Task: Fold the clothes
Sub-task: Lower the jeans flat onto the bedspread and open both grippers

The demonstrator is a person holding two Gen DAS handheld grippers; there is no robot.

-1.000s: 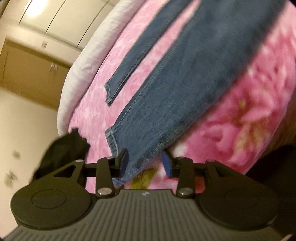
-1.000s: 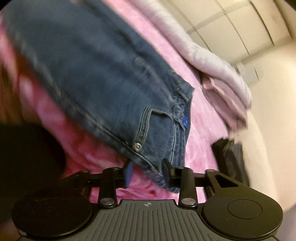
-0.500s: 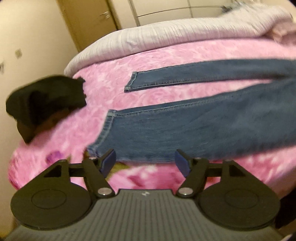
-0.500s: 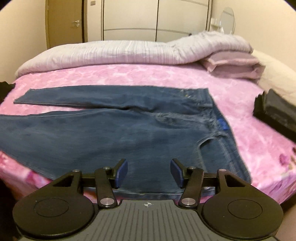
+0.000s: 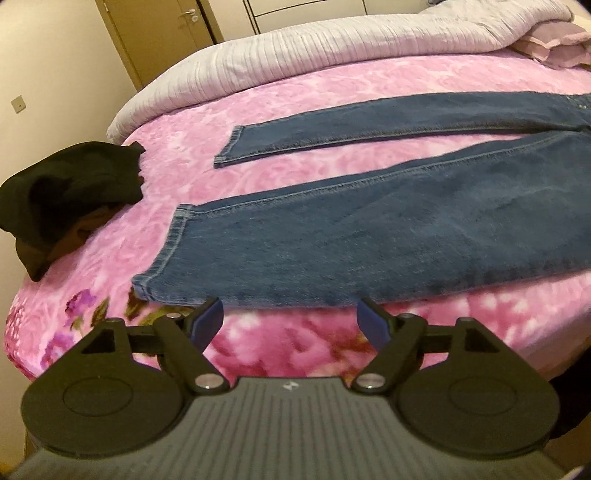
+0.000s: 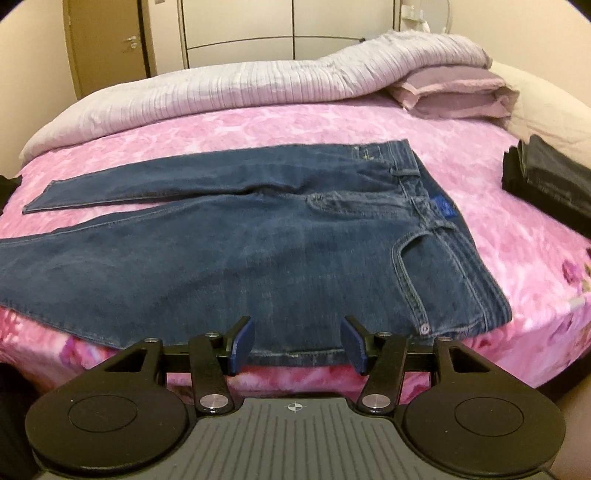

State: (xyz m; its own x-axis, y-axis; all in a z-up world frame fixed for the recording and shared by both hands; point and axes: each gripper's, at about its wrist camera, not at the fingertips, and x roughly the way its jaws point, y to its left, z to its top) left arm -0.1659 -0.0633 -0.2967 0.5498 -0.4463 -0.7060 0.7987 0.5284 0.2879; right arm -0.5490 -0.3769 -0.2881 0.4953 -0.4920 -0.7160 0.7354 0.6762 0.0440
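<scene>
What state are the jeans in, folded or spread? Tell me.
Spread. The jeans lie flat on the pink blanket, both legs stretched out side by side and slightly apart, the waistband fully visible, nothing doubled over.

Bedroom, lit warm and yellowish, with cream walls point(image 5: 55, 74) all round. Bed point(image 6: 258, 125) spread with a pink flowered blanket point(image 5: 295, 92), a pale ribbed quilt point(image 6: 221, 88) bunched along its far edge, folded mauve bedding point(image 6: 458, 96) at the far right corner. Beyond the bed an olive-brown door point(image 6: 107, 40) with a metal handle point(image 6: 131, 40), pale wardrobe doors point(image 6: 236, 26) beside it, a round mirror point(image 6: 424, 18) at the far right, and a small wall plate point(image 5: 17, 106) low on the left wall.
</scene>
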